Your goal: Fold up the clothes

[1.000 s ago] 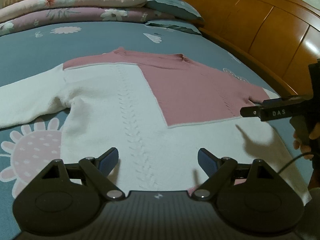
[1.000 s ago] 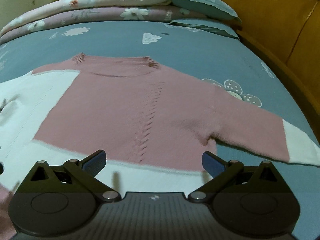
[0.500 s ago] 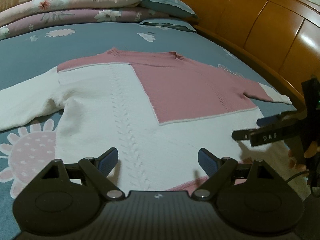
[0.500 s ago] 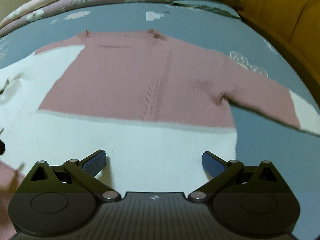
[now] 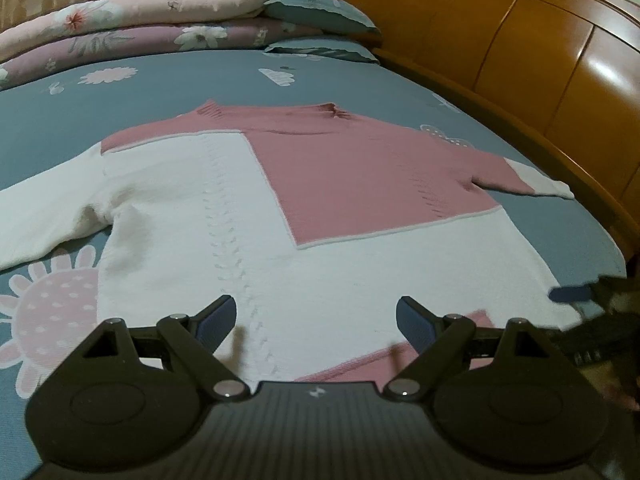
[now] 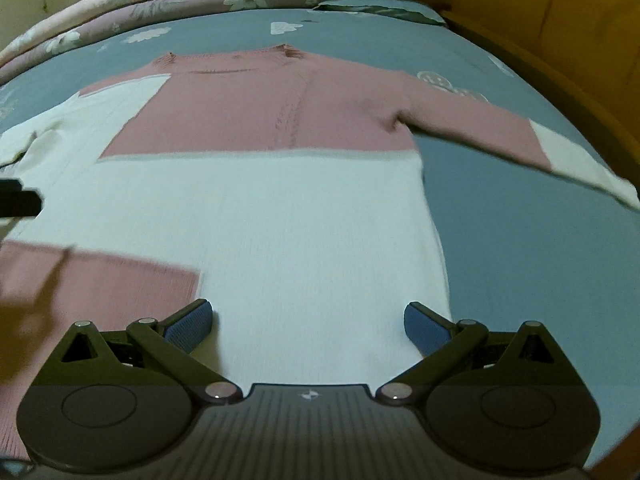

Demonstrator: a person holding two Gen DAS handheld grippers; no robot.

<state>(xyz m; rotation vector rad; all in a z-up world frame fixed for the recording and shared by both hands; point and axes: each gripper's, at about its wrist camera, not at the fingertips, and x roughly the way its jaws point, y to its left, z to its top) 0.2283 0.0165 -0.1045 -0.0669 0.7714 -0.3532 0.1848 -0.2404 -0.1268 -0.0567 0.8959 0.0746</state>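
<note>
**Over the hem, both tools wide and empty**

On the blue bedsheet (image 5: pixel 360 80) I see the pink-and-white sweater (image 5: pixel 280 208) spread flat, neckline at 12 o'clock, sleeves out toward 9 and 3. My left gripper (image 5: pixel 316 318) hovers low over the white hem at 6 o'clock, jaws wide, holding nothing. My right gripper (image 6: pixel 308 322) is level over the hem's right part, also wide and empty. Wooden headboard (image 5: pixel 520 48) at 2 o'clock.

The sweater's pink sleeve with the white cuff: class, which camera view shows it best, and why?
The right wrist view: the sleeve stretches nearly unbroken from shoulder to white cuff, though slightly blurred. The left wrist view shows the same sleeve smaller, foreshortened near the wooden bed frame.
</note>
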